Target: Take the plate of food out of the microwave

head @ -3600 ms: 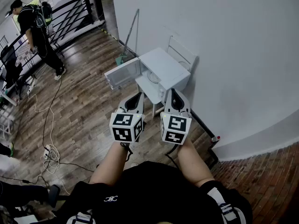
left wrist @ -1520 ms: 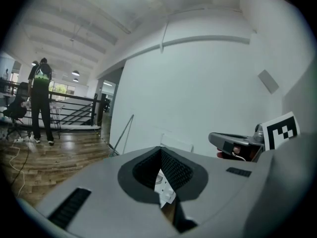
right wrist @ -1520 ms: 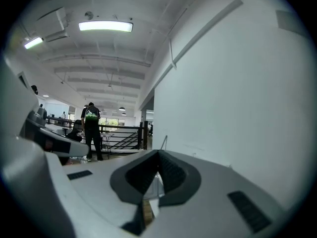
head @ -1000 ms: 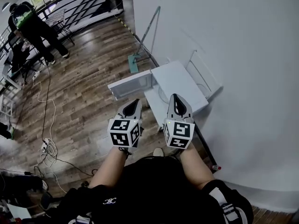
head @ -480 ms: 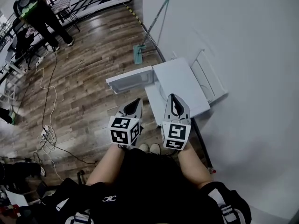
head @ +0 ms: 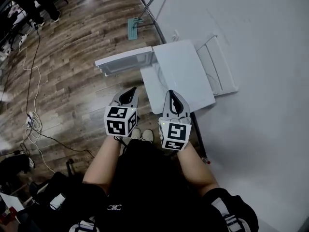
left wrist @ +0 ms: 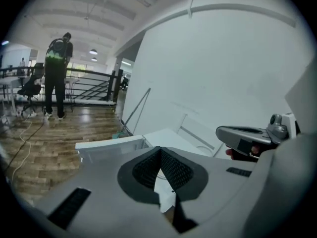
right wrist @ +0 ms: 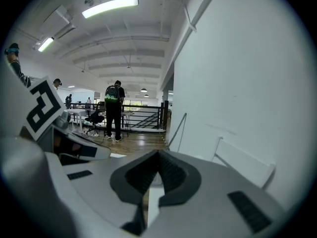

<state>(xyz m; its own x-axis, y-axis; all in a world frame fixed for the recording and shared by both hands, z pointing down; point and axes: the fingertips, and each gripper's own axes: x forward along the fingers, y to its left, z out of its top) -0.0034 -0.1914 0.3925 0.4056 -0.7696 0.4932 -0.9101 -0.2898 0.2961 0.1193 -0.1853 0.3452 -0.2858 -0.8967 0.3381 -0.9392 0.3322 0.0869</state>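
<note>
A white microwave [head: 183, 69] stands on a small white table [head: 149, 93] against the wall. Its door [head: 123, 62] is swung open to the left. Only a faint curved rim [head: 159, 77] shows at its front opening, and I cannot tell whether it is the plate. My left gripper [head: 129, 93] and right gripper [head: 172, 95] hang side by side just short of the microwave's front, both shut and empty. In the left gripper view the open door [left wrist: 111, 145] and the microwave top [left wrist: 168, 135] lie just past my shut jaws, with the right gripper [left wrist: 247, 138] beside them.
A white folded frame [head: 219, 66] leans on the wall behind the microwave. A mop [head: 137, 18] rests against the wall further on. Cables [head: 31, 120] trail over the wood floor at left. A person [right wrist: 114, 108] stands far off by a railing.
The view has closed in on the microwave, which now lies right under both grippers' tips. Both grippers have stayed shut and side by side.
</note>
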